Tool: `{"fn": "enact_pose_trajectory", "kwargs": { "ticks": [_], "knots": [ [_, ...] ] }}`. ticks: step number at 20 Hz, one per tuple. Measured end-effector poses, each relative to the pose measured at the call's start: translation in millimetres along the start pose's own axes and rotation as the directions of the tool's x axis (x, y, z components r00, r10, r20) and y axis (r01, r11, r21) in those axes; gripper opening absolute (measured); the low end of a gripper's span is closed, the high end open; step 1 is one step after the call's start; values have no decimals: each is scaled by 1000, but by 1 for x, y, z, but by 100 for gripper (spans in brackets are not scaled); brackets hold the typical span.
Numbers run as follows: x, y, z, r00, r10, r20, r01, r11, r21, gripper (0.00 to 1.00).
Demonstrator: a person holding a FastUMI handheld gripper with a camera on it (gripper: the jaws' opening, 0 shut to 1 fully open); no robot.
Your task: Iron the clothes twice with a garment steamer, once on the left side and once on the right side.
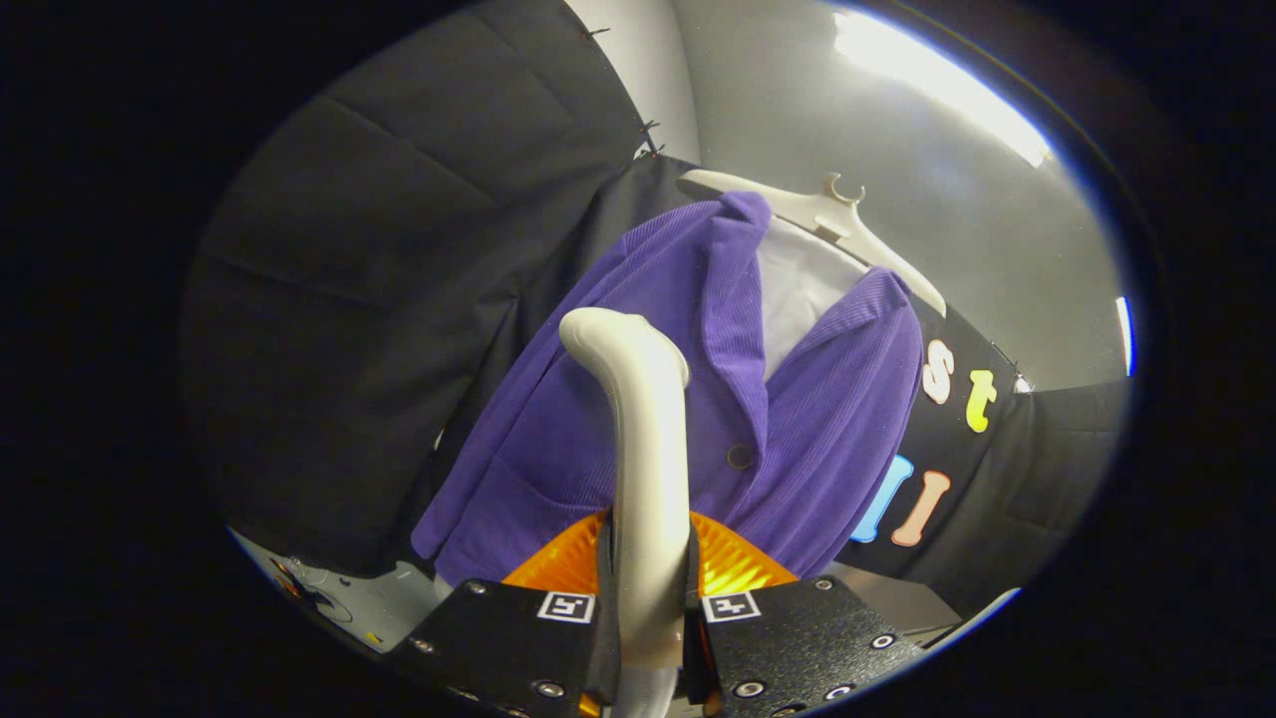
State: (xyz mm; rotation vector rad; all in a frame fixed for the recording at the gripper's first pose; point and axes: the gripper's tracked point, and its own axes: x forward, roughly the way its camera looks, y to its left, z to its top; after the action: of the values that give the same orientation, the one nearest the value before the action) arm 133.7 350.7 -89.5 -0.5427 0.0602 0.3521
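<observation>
- The garment steamer (643, 449) is clamped between the two fingers of the gripper (648, 608); both are pressed on its pale handle, one on each side.
- The steamer's long axis runs straight ahead of the fingers, and its curved head is bent toward the purple jacket (698, 399).
- The jacket is hung on a pale hanger (827, 214) just beyond the steamer, slanted in the view, with its open front and lapels turned toward the gripper.
- The steamer head is seen over the jacket panel beside the lapel and button (740, 456); a sweep along that panel's length is judged to be the coming move.
- Contact between head and cloth cannot be told.
- The steam face is turned away and hidden; the handle's lower end is cut off behind the fingers.
</observation>
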Motion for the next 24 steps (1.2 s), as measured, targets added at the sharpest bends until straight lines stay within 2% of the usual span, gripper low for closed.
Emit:
{"fn": "enact_pose_trajectory", "kwargs": {
  "ticks": [14, 19, 22, 24],
  "knots": [
    [-26, 64, -118, 977, 124, -172, -138, 988, -74, 25],
    [-52, 89, -173, 940, 190, -282, -207, 978, -31, 25],
    [-72, 87, -196, 909, 247, -337, -249, 968, 39, 25],
    [-93, 74, -207, 895, 264, -359, -249, 964, 89, 25]
  ]
}}
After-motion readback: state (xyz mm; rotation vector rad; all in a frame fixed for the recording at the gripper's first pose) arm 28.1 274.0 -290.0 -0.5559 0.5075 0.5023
